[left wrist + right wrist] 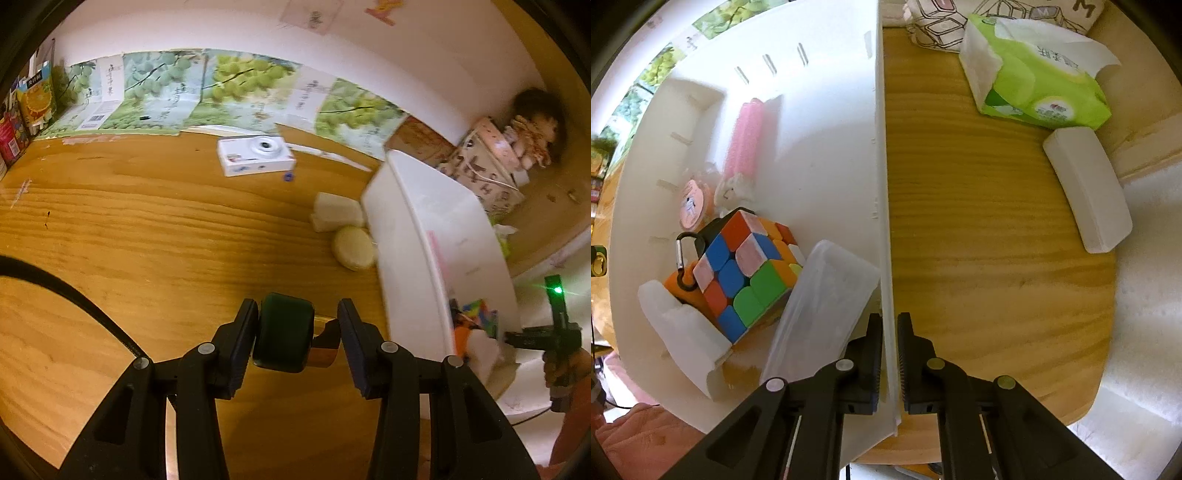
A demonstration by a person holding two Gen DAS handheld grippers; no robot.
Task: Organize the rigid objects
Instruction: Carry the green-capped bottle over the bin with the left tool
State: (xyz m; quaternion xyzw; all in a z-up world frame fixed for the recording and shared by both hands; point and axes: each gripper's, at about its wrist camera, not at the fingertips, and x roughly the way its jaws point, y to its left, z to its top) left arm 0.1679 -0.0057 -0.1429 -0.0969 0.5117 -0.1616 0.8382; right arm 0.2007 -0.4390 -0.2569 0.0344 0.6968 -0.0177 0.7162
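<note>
Carrying a dark green piece toward the white bin while the other hand is steadying it.

The left hand-held gripper [297, 334] is grasping a dark green rounded object [283, 332] with a brown strap-like part, held above the counter [147, 229], with the white bin [413, 236] off to its right. The right hand-held gripper [890, 354] is clenching the bin's thin side wall [882, 184], pointing down at it. Inside, a colour cube [746, 269], a pink stick and a clear case are already lying. The next move, as I judge it, is lifting the green piece over the rim and releasing it into free space; a white camera box [255, 157] and two pale pieces are waiting on the wood.
</note>
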